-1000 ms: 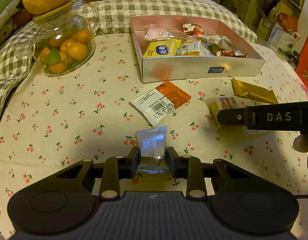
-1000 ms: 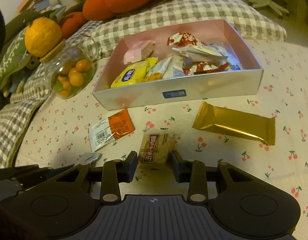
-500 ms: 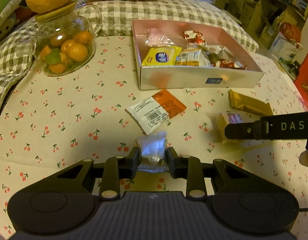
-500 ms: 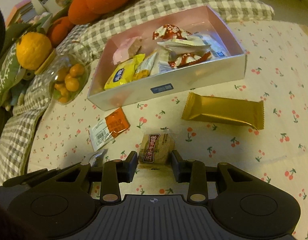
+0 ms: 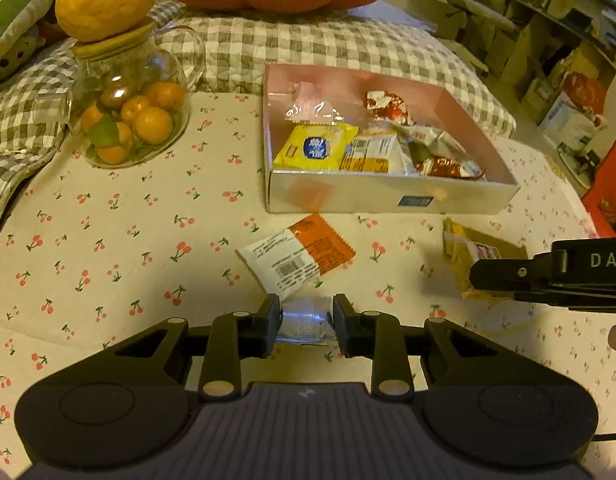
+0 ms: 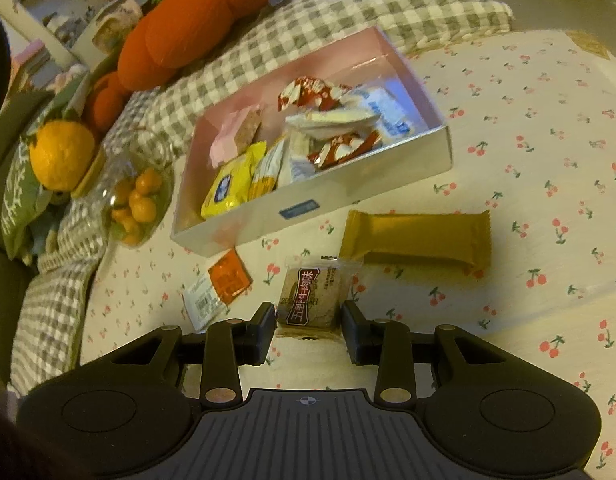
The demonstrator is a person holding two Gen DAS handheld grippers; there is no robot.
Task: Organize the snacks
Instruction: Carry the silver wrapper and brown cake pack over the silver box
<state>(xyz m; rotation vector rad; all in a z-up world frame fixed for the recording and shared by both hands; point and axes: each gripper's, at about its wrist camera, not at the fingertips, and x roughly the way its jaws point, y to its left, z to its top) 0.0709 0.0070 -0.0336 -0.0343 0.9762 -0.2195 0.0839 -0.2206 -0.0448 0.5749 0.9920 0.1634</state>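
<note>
Snacks in transit: my left gripper (image 5: 305, 323) pinches a silver sachet (image 5: 304, 322), my right gripper (image 6: 309, 321) a brown meat-snack packet (image 6: 313, 298); both now lifted nearer the pink box (image 6: 444, 148), ready to drop.

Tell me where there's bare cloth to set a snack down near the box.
Bare cherry-print cloth lies between the glass jar and the orange-and-white packet. The box's front is crowded: that packet and the gold bar. The box is fairly full, with room at its back.
</note>
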